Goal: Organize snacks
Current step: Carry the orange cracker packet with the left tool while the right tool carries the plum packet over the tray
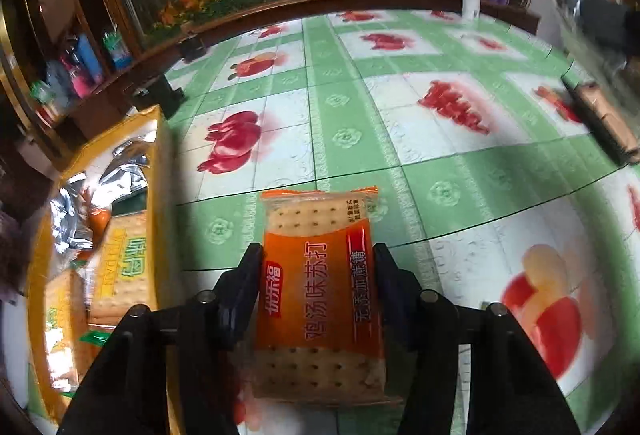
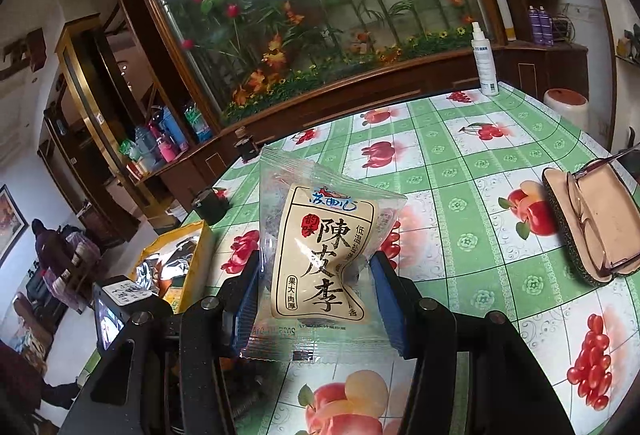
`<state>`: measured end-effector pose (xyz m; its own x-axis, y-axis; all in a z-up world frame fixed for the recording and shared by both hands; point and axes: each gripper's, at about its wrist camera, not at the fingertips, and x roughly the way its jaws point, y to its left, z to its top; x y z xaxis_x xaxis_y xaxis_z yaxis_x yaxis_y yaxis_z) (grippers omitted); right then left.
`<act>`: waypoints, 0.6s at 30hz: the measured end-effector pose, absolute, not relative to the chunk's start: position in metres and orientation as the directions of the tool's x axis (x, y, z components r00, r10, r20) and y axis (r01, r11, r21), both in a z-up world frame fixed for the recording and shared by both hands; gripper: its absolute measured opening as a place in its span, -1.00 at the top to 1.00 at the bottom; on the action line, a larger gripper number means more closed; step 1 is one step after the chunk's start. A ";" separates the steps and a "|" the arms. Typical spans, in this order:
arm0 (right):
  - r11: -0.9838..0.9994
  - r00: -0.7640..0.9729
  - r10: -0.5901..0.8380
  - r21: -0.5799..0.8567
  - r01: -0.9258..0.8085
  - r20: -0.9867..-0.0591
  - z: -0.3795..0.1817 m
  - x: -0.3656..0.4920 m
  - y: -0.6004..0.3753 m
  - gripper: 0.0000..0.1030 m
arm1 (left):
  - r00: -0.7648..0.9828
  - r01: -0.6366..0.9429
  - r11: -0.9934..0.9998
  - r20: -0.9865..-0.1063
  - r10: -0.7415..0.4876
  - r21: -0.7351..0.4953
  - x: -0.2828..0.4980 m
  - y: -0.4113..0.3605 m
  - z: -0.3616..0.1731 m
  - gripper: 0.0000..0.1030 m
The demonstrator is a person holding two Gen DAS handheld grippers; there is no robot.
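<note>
Snacks fill the yellow box (image 1: 160, 171) at the table's left edge, foil packs and green-labelled cracker packets lying inside it. Just right of the box, the left gripper (image 1: 318, 259) has its jaws part-way closed on the long edges of an orange cracker packet (image 1: 320, 275), pads pressing its sides. The packet reads 鸡汤味苏打, with 无添加蔗糖 on a red strip. Further right of the box, above the green fruit-print tablecloth (image 2: 460, 211), the right gripper (image 2: 316, 271) squeezes a clear plum packet (image 2: 324, 251) at its waist, visibly pinching it; the label reads 陳皮李, with 果大肉厚 beneath. Well right of the box lies an open glasses case (image 2: 592, 223).

Risks, as I judge them: the crackers could crack under side pressure. The slick, soft plum pouch could slip or sag out of the pinch. A careless drop might land either packet on the box's rim rather than inside.
</note>
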<state>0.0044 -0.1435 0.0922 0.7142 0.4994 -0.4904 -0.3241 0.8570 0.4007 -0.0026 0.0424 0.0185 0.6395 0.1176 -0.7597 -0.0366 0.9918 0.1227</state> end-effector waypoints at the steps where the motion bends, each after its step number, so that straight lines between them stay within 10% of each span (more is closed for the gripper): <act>1: 0.856 0.714 0.501 0.403 -0.325 -0.489 0.092 0.005 -0.144 -0.11 | 0.647 -0.034 0.994 -0.756 0.101 0.104 -0.004 0.045 0.021 -0.02; 12: 0.852 0.702 0.518 0.370 -0.370 -0.489 0.103 -0.001 -0.119 -0.11 | 0.731 -0.050 0.978 -0.675 -0.101 -0.200 -0.044 0.102 0.074 -0.02; 18: 0.829 0.650 0.560 0.330 -0.452 -0.514 0.102 -0.009 -0.073 -0.11 | 0.800 -0.202 0.958 -0.599 0.040 -0.204 -0.077 0.174 0.104 -0.02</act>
